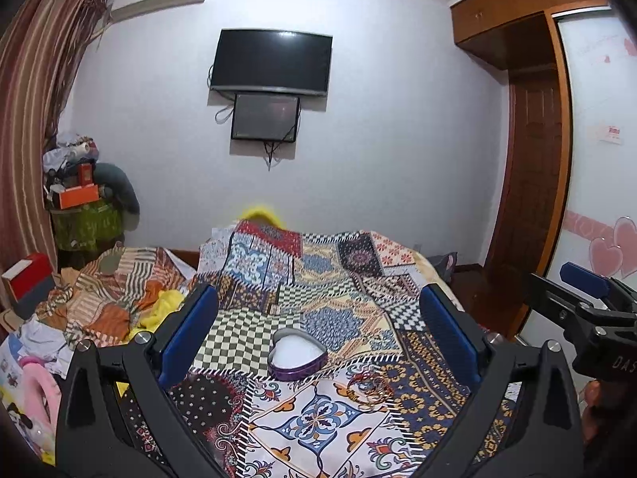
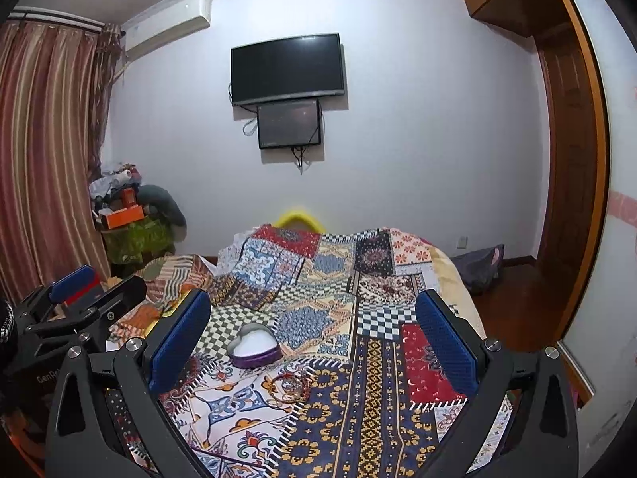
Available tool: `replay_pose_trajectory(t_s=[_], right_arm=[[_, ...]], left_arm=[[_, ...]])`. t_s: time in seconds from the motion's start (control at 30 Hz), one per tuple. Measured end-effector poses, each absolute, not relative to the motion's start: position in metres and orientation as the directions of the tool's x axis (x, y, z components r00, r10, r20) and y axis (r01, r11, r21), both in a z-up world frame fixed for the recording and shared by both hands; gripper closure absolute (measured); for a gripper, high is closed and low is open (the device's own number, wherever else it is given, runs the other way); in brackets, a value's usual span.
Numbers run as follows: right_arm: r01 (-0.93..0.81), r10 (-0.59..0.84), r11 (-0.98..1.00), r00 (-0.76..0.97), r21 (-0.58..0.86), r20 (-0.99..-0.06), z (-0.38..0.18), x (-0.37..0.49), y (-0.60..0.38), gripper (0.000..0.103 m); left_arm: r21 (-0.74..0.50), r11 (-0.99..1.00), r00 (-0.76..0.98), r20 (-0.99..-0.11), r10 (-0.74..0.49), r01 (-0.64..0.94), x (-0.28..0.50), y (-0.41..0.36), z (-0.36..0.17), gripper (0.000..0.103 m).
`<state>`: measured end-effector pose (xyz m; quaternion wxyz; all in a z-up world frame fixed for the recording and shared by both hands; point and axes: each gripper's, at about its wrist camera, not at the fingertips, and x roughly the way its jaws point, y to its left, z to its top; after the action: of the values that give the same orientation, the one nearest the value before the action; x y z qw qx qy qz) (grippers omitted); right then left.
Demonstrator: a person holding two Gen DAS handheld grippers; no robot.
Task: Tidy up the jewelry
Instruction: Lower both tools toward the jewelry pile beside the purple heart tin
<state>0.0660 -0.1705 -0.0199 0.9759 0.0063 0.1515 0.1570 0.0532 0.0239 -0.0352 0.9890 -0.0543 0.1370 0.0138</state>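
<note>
You are holding the left gripper (image 1: 314,330) above the patchwork bedspread (image 1: 318,410), its blue pads (image 1: 187,326) spread wide and gripping nothing. Between them in the left wrist view, the heart-shaped box (image 1: 296,354) is sitting open on the checkered patch — purple wall, white lining, nothing visible inside. Just beside it, toward you and to the right, the jewelry (image 1: 368,388) is lying loose on the cloth: thin bangles or cord bracelets, reddish and gold; the exact count is too blurred to tell.

Moving right, you are holding the right gripper (image 2: 312,338) at about the same height, also spread wide and empty. In its view the jewelry is sitting slightly left of centre between the pads, nearer than the box.

Judgement: you are at the approach step — nothing is picked up yet, and the box is waiting empty. The right gripper looks the better placed for the pick. The next move is calling for a descent onto the bangles and a pinch on a rim, not flat onto the cloth, since the soft spread may bunch up between the pads. The pieces appear to overlap, so one may drag another. Then lift and carry the short way to the box.
</note>
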Motion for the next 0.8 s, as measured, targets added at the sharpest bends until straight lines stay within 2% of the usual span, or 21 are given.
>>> replay_pose_trajectory(t_s=[0.33,0.57,0.67,0.8], right_arm=[[-0.296,0.289,0.954,0.850,0.056,-0.439,-0.063,0.111,-0.167,0.001],[-0.304,0.278,0.951,0.766,0.055,-0.580,-0.108,0.145,-0.165,0.001],[-0.328,0.280,0.944,0.728,0.041,-0.626,-0.125,0.153,-0.161,0.009],[-0.375,0.314,0.925,0.660,0.063,-0.682,-0.144,0.164,-0.157,0.028]], left_arm=[[-0.104,0.990,0.902,-0.429,0.039,-0.092,0.104,0.039,-0.088,0.002],[-0.108,0.991,0.829,-0.559,0.001,-0.074,0.136,0.046,-0.137,0.016],[-0.116,0.992,0.794,-0.607,-0.033,-0.047,0.147,0.045,-0.154,0.023],[-0.148,0.989,0.750,-0.655,-0.090,-0.011,0.159,0.043,-0.174,0.035]])
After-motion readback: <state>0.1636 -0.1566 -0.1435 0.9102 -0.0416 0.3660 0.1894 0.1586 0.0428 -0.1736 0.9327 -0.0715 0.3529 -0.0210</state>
